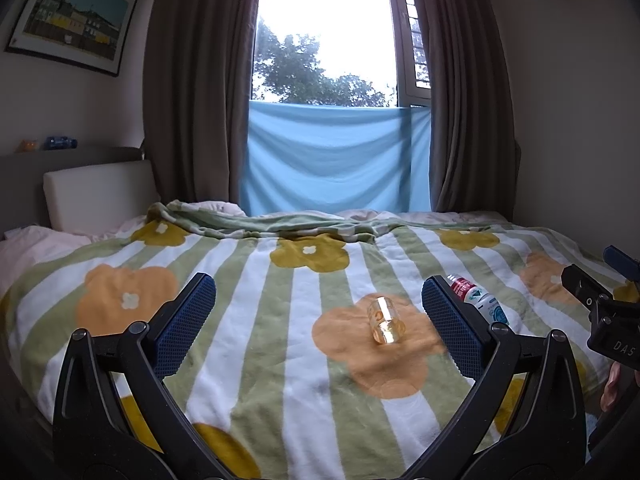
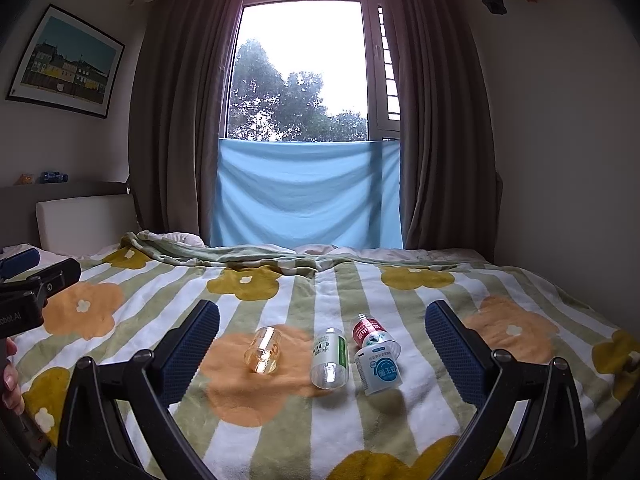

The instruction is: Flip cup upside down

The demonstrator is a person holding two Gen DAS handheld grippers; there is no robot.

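A small clear amber-tinted glass cup lies on its side on an orange flower of the striped blanket. It also shows in the right wrist view. My left gripper is open and empty, held above the bed with the cup ahead, nearer its right finger. My right gripper is open and empty, with the cup just inside its left finger. The right gripper's body shows at the right edge of the left wrist view, and the left gripper's body at the left edge of the right wrist view.
A clear bottle with a green label, a white-and-blue bottle and a red-labelled bottle lie right of the cup. The white-and-blue bottle also shows in the left wrist view. Beyond the bed are a headboard, curtains and a window.
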